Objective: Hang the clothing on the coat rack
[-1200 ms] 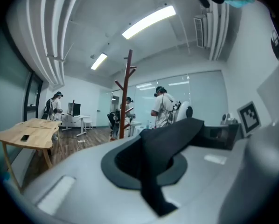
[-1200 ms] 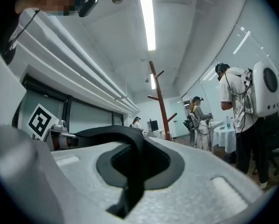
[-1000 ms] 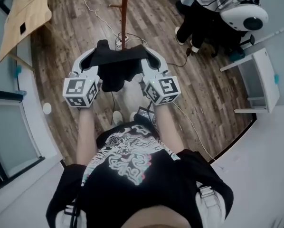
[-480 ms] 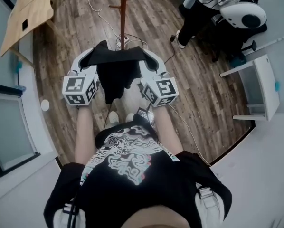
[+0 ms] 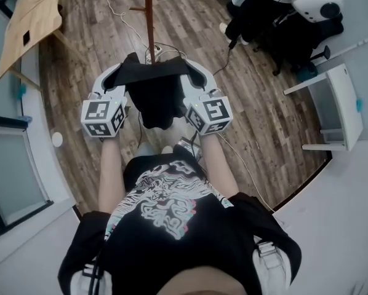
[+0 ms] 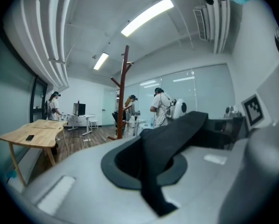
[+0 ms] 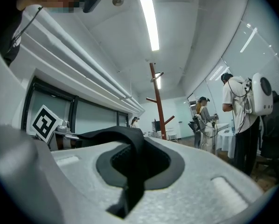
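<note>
A black garment (image 5: 153, 88) is stretched between my two grippers at chest height, its middle hanging down. My left gripper (image 5: 119, 72) is shut on its left end, and the cloth (image 6: 172, 139) runs out of the closed jaws (image 6: 151, 164) toward the right. My right gripper (image 5: 193, 72) is shut on the other end, where a black fold (image 7: 125, 139) is pinched at the jaws (image 7: 132, 167). The brown coat rack (image 5: 149, 17) stands on the wooden floor just ahead of the garment. Its pole and branch pegs show beyond both grippers (image 6: 124, 92) (image 7: 157, 101).
A light wooden table (image 5: 30, 23) stands at the left. Cables (image 5: 119, 11) trail over the floor near the rack's base. People (image 5: 258, 11) with equipment stand at the back right, and a white desk (image 5: 341, 103) is at the right.
The coat rack pole has drifted left in the head view and the people at the back right have shifted. Both grippers keep their hold on the garment.
</note>
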`<state>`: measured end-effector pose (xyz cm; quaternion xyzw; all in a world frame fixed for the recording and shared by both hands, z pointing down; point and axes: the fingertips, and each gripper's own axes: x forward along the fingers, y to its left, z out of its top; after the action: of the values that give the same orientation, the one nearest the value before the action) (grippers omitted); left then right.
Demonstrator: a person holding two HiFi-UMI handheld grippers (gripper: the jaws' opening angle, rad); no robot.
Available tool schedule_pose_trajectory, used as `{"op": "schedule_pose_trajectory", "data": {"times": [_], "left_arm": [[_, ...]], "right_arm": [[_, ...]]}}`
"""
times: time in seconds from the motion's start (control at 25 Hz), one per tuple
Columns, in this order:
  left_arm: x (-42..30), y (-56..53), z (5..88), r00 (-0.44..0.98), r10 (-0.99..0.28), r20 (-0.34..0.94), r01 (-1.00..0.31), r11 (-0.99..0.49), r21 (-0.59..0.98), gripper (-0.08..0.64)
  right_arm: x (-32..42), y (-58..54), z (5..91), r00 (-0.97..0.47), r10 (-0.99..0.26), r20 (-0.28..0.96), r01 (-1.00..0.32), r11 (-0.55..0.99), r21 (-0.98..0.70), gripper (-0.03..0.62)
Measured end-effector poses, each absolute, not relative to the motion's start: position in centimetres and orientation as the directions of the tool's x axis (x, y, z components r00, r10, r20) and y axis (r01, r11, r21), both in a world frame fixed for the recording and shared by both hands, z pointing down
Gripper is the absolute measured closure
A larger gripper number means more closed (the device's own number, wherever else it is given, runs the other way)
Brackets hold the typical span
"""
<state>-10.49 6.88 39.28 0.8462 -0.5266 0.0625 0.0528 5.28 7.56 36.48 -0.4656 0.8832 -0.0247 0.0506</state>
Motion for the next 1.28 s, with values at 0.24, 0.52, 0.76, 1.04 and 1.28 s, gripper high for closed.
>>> {"op": "schedule_pose_trajectory", "data": {"times": [0.24,0.52,0.76,1.04,1.28], "left_arm": [[-10.0,5.6,39.7,0.436,-0.885,0.163,-0.899,-0.438,0.026,0.558],[-10.4,1.9,40.3,0.435,-0.885,0.165,-0.899,-0.438,0.019,0.558],[-10.9,-2.6,40.4,0.435,-0.886,0.161,-0.899,-0.437,0.027,0.558],[-11.9,-7.6,40.7,0.430,-0.886,0.174,-0.902,-0.431,0.033,0.558],[-12.5,-11.2,40.7,0.447,-0.877,0.178,-0.893,-0.448,0.034,0.558]], "right_arm": [[5.7,6.0,36.8,-0.568,-0.820,-0.068,-0.814,0.572,-0.106,0.574],[5.5,2.5,37.7,-0.562,-0.825,-0.059,-0.818,0.565,-0.104,0.574],[5.0,-1.8,38.1,-0.560,-0.827,-0.045,-0.822,0.562,-0.096,0.574],[4.0,-6.8,38.4,-0.570,-0.821,-0.026,-0.818,0.570,-0.075,0.574],[3.4,-10.3,38.8,-0.556,-0.831,-0.013,-0.828,0.556,-0.073,0.574]]}}
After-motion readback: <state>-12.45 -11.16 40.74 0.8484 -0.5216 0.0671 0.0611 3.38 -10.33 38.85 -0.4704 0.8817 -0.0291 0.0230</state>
